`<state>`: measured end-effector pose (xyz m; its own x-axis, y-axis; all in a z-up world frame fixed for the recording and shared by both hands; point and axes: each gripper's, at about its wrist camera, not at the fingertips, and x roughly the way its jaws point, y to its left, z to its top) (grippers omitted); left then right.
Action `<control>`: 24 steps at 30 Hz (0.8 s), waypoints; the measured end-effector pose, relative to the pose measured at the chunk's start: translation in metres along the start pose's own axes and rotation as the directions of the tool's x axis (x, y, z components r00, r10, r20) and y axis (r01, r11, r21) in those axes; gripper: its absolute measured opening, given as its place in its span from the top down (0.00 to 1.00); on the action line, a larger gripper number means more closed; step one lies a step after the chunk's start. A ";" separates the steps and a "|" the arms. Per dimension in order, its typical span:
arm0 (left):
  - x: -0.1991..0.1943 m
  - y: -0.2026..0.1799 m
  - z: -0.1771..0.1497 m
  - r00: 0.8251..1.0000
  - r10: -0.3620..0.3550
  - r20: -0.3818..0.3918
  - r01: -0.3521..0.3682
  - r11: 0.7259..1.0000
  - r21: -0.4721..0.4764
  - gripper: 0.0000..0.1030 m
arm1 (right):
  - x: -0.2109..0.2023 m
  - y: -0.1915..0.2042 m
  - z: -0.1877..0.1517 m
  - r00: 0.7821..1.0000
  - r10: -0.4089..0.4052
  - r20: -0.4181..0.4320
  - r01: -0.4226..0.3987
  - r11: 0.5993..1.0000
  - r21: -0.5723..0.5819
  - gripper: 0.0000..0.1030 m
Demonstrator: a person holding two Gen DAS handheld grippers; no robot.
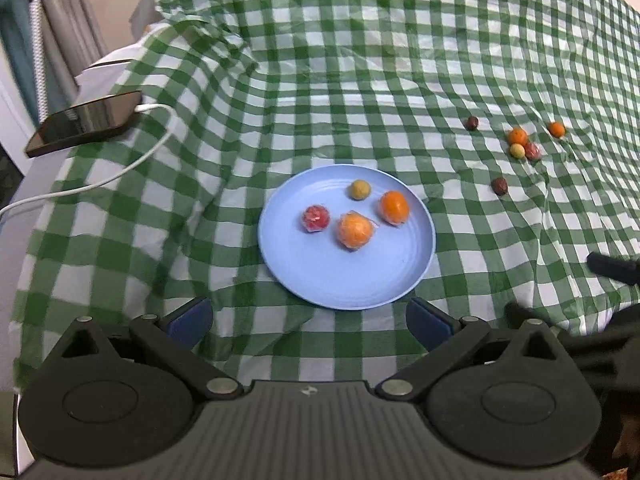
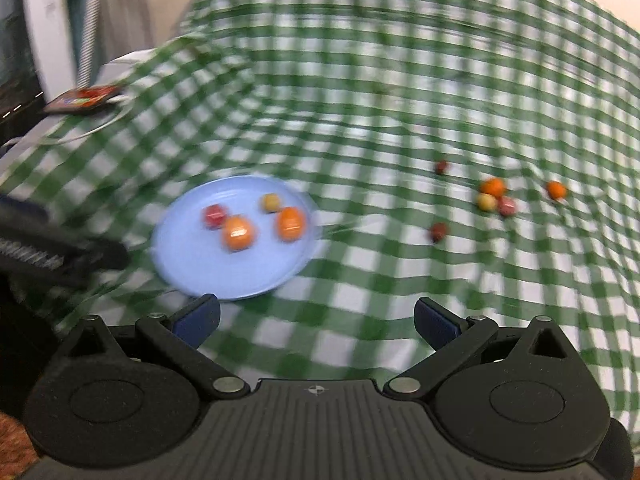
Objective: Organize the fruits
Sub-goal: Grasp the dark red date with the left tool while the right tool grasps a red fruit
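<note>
Fruits: ten total, all small. Four sit on the blue plate (image 1: 320, 280): a red wrapped one (image 1: 316, 218), an orange wrapped one (image 1: 354, 231), a bare orange one (image 1: 394, 207), a yellow-green one (image 1: 360, 189). Six lie loose on the green checked cloth (image 1: 360, 60), right of the plate: two dark brown ones well apart (image 1: 472, 122) (image 1: 499, 186), a touching cluster of three (orange (image 1: 517, 136), yellow (image 1: 517, 150), red (image 1: 532, 151)), plus a lone orange one (image 1: 556, 129) further right.

Left gripper (image 1: 310, 322): jaws spread wide, nothing between them, touching nothing, near edge of the plate just ahead of it. Right gripper (image 2: 316, 320): same, wide apart and empty, over bare cloth just right of the plate's near edge. Right view is motion-blurred.

Dark phone (image 1: 86, 120) at the far left table edge, one white cable (image 1: 120, 168) plugged in. No legible writing anywhere; the phone screen shows only a colour smear in the right view.
</note>
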<state>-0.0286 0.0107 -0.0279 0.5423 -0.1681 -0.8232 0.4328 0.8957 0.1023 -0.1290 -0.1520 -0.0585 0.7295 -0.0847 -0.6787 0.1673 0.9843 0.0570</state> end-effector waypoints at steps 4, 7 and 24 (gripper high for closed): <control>0.015 -0.026 0.016 0.999 -0.031 -0.013 0.032 0.999 0.038 0.00 | 0.011 -0.040 -0.002 0.996 -0.087 0.008 0.087 0.995 0.043 0.01; 0.032 -0.053 0.033 0.997 -0.073 -0.021 0.074 0.995 0.065 0.00 | 0.020 -0.075 -0.002 0.988 -0.151 0.014 0.150 0.987 0.064 0.01; 0.177 -0.226 0.123 0.980 -0.198 -0.035 0.199 0.935 0.294 0.01 | 0.169 -0.237 0.055 0.977 -0.175 0.121 0.184 0.981 -0.066 0.34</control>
<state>0.0578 -0.2725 -0.1277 0.4207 -0.3274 -0.8460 0.7244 0.6826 0.0961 -0.0088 -0.4084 -0.1469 0.7641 -0.2736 -0.5843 0.2541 0.9600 -0.1173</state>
